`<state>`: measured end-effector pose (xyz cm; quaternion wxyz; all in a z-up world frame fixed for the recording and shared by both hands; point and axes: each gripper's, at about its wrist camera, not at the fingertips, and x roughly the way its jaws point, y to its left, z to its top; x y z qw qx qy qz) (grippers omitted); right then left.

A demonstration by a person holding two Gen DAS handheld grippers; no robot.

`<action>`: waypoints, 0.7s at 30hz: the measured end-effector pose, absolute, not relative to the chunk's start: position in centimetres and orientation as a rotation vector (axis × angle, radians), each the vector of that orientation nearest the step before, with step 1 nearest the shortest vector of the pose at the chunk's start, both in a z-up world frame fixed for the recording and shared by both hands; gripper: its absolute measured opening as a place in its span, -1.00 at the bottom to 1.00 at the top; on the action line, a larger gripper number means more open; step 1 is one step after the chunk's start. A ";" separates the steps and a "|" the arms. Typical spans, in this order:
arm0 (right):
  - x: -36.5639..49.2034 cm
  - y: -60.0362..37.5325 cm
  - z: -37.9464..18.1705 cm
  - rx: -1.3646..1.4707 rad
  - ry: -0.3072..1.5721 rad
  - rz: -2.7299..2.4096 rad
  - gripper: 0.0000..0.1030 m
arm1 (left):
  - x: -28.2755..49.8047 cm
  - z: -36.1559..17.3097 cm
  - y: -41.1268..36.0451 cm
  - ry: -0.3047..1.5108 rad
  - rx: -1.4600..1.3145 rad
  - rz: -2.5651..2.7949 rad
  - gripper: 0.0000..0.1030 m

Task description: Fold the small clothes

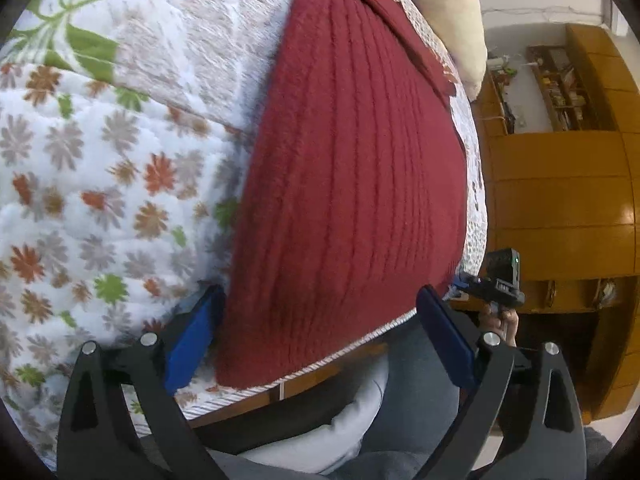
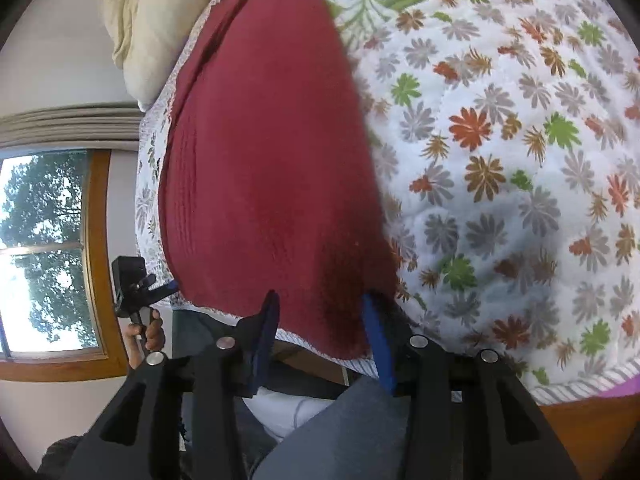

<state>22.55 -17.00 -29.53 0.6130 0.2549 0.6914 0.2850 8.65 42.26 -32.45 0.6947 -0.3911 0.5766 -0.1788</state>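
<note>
Left wrist view: the left gripper (image 1: 320,328) has its blue fingers (image 1: 192,340) spread wide, one on each side of the near hem of the red garment (image 1: 352,168); nothing is pinched between them.
Right wrist view: the right gripper (image 2: 320,332) also stands parted, its fingers (image 2: 378,348) straddling the near edge of the same garment (image 2: 260,160); whether the cloth touches a pad I cannot tell.
Other tool: each camera catches the opposite gripper off to the side (left view (image 1: 496,284), right view (image 2: 136,288)), held in a hand (image 2: 150,332) at the other near corner.
Garment: it lies spread flat along the edge of the bed, its ribbed knit running away from the cameras, with a folded seam or sleeve along the far side.
Step in hand: my reading is the start of a fold, both tools lined up at the near corners before pinching.
Next move: likely needs both pairs of fingers to close on the hem together, then lift and carry it evenly so the knit does not bunch or skew.
Surface: a quilted bedspread (image 1: 80,184) with flower print, soft and likely to give under pressure; a cream pillow (image 1: 452,12) lies beyond the garment.
Room: wooden cabinets (image 1: 560,184) on one side, a window (image 2: 44,248) with trees outside on the other.
</note>
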 end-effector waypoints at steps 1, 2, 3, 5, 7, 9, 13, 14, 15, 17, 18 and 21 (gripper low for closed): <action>22.5 -17.2 -29.6 0.597 1.597 0.658 -0.19 | 8.5 -32.5 42.3 1.287 -0.878 -0.393 0.74; 22.4 -17.6 -29.7 0.601 1.598 0.663 -0.23 | 8.2 -32.6 42.4 1.292 -0.885 -0.388 0.52; 22.3 -17.5 -29.6 0.607 1.597 0.673 -0.29 | 7.9 -32.7 42.6 1.298 -0.895 -0.392 0.35; 22.0 -17.4 -29.5 0.607 1.597 0.698 -0.60 | 7.4 -33.0 42.7 1.317 -0.917 -0.396 -0.42; 21.8 -17.4 -29.4 0.593 1.587 0.688 -0.78 | 7.2 -33.0 42.6 1.317 -0.930 -0.391 -0.81; 21.7 -17.6 -29.0 0.615 1.563 0.686 -1.00 | 7.0 -32.7 43.0 1.289 -0.993 -0.398 -0.89; 21.7 -17.9 -27.9 0.628 1.520 0.678 -1.00 | 6.6 -31.7 43.4 1.244 -1.038 -0.418 -0.89; 21.8 -18.2 -27.7 0.598 1.517 0.634 -0.86 | 6.5 -31.8 43.4 1.242 -1.033 -0.409 -0.87; 21.9 -18.6 -27.7 0.608 1.522 0.622 -0.77 | 6.5 -32.1 43.7 1.243 -1.042 -0.405 -0.87; 22.1 -19.5 -28.2 0.648 1.541 0.595 -0.18 | 6.5 -33.0 44.1 1.262 -1.029 -0.378 -0.54; 22.1 -19.8 -28.3 0.639 1.540 0.572 -0.17 | 6.5 -33.2 44.1 1.265 -1.022 -0.363 -0.37; 22.1 -19.8 -29.2 0.649 1.571 0.575 -0.18 | 6.6 -33.8 44.6 1.251 -1.049 -0.353 0.16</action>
